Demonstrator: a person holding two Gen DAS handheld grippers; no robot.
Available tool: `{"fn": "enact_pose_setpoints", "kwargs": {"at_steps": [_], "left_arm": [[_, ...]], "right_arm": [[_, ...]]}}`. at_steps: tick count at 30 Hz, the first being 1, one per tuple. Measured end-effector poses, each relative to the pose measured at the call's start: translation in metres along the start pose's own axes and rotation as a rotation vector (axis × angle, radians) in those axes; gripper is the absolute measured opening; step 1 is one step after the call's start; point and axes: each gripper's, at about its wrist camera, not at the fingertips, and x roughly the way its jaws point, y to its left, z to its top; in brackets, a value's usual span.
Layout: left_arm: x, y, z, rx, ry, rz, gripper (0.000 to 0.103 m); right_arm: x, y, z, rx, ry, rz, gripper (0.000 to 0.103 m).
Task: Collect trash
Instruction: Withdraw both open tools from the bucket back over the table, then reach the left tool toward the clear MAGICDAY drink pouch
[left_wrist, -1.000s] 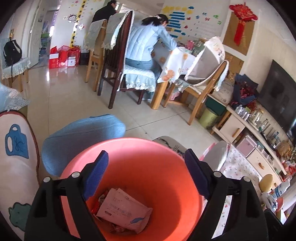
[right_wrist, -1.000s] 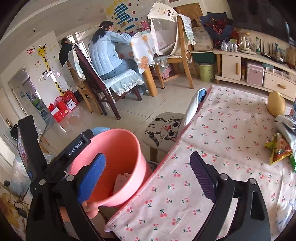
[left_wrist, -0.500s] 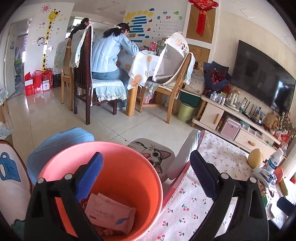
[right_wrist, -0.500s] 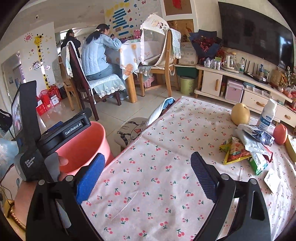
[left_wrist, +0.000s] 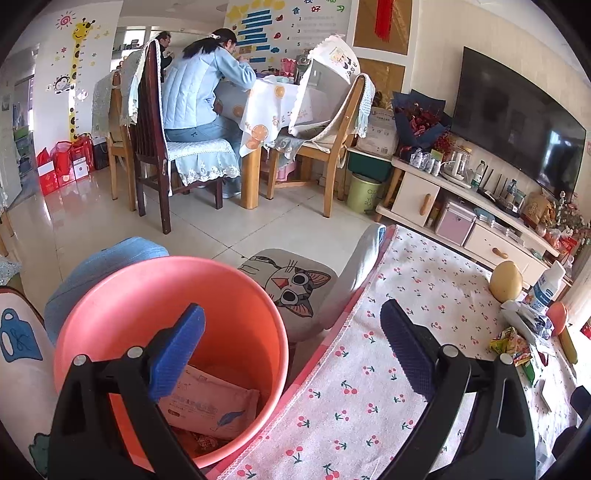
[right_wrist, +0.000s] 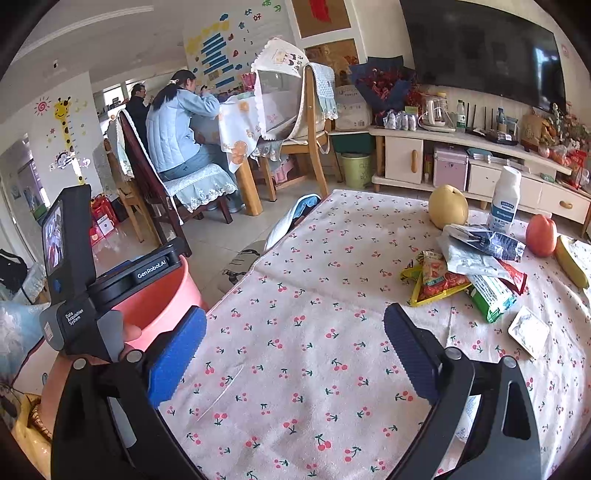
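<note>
Beside the table: my left tool (left_wrist: 291, 332) hangs over the round salmon-pink plastic bin (left_wrist: 110, 306), its jaws spread wide with nothing between them.
Change, left: the jaws have just been opening; the bin filled this view before, and now it sits low on the left with the cherry-print tablecloth (left_wrist: 424, 280) come in on the right.
Change, right: my right tool (right_wrist: 295, 343), wide and empty, has swung from the bin towards the litter.
Left view only: a pale pink flat wipes packet (left_wrist: 210, 402) lies in the bin, long axis running lower right, on other scraps.
Right view only: my hand (right_wrist: 129, 332) on the left device; the heap of crumpled snack wrappers (right_wrist: 461, 273) lies clear here, its green packet (right_wrist: 491, 295) slanting lower right, beside the yellow pear (right_wrist: 447, 206), the white bottle (right_wrist: 506, 199) and the red apple (right_wrist: 541, 234).
</note>
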Motion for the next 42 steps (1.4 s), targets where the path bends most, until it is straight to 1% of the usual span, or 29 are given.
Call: {"fn": "enact_pose_setpoints", "kwargs": {"at_steps": [5, 13, 18, 24, 29, 31, 35, 38, 40, 42], "left_arm": [[-0.001, -0.016, -0.004, 0.031, 0.005, -0.035, 0.096], [-0.002, -0.047, -0.013, 0.094, 0.006, -0.085, 0.096], [-0.003, -0.063, -0.020, 0.124, 0.006, -0.108, 0.096], [-0.004, -0.085, -0.026, 0.153, 0.009, -0.166, 0.096], [-0.008, -0.106, -0.032, 0.173, 0.009, -0.237, 0.096], [-0.007, -0.115, -0.037, 0.184, 0.020, -0.277, 0.096], [0.000, -0.139, -0.047, 0.195, 0.089, -0.380, 0.096], [0.004, -0.158, -0.049, 0.197, 0.126, -0.437, 0.096], [0.010, -0.173, -0.046, 0.172, 0.166, -0.486, 0.096], [0.016, -0.190, -0.041, 0.139, 0.195, -0.519, 0.096]], "right_arm": [[-0.008, -0.019, -0.002, 0.035, -0.003, 0.001, 0.096], [-0.025, -0.046, -0.003, 0.067, -0.036, -0.004, 0.096], [-0.033, -0.068, -0.005, 0.096, -0.044, -0.026, 0.096], [-0.040, -0.099, -0.010, 0.135, -0.039, -0.067, 0.096], [-0.050, -0.131, -0.011, 0.184, -0.051, -0.103, 0.096], [-0.055, -0.146, -0.010, 0.216, -0.064, -0.119, 0.096], [-0.062, -0.181, -0.010, 0.272, -0.097, -0.177, 0.096], [-0.064, -0.210, -0.012, 0.321, -0.108, -0.228, 0.096], [-0.062, -0.226, -0.014, 0.343, -0.106, -0.257, 0.096], [-0.058, -0.239, -0.016, 0.357, -0.096, -0.277, 0.096]]}}
